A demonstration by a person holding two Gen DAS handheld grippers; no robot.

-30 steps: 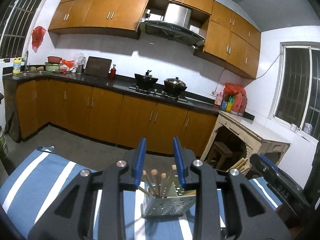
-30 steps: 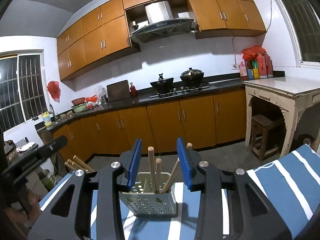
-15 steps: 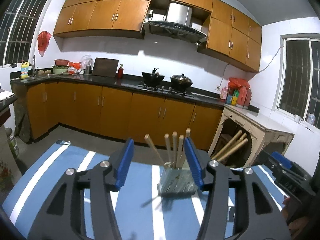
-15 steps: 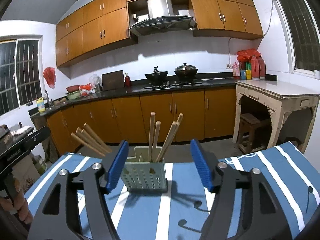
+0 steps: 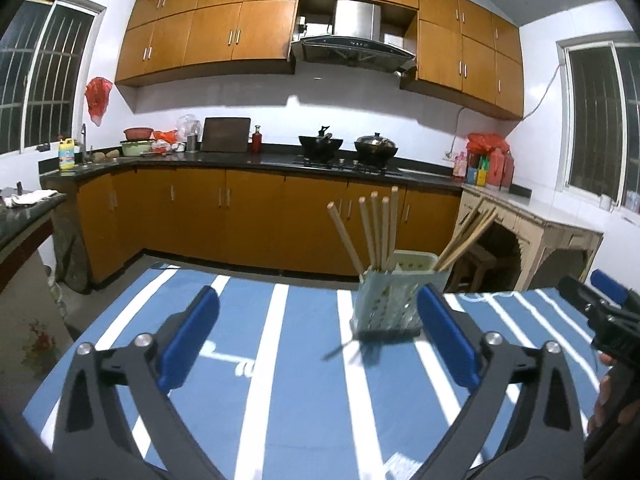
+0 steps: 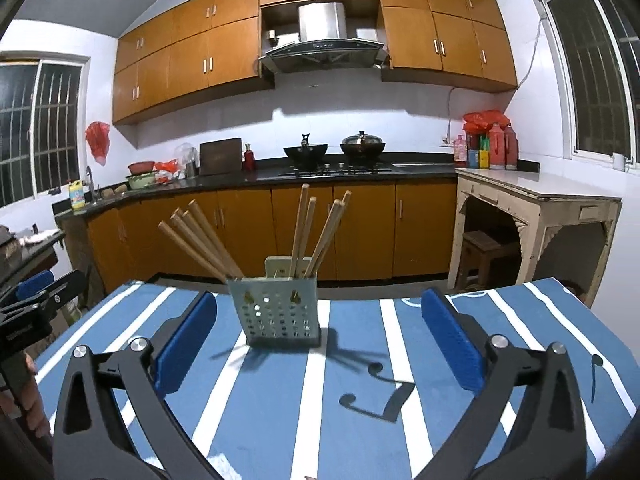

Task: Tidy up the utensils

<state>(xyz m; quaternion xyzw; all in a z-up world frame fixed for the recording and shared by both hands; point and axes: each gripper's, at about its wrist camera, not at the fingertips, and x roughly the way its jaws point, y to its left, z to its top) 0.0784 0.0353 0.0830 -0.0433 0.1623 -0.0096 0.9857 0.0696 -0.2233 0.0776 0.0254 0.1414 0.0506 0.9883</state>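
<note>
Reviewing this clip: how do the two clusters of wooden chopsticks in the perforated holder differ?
In the right wrist view, the left chopstick bundle leans steeply out over the holder rim, while the middle chopstick group stands closer to upright. The left bundle's sticks lie packed side by side; the middle group's sticks fan apart at their tips. Both are plain wood, sit in the same pale holder, and neither the left gripper nor right gripper touches them.

Left black two-finger gripper with blue pads (image 5: pixel 318 334) hangs level, jaws spread wide, nothing between them. Right black two-finger gripper with blue pads (image 6: pixel 320 336) matches it, jaws wide apart and bare. Each one shows at the edge of the other's view, with a bit of the hand (image 6: pixel 30 398) gripping its handle.
</note>
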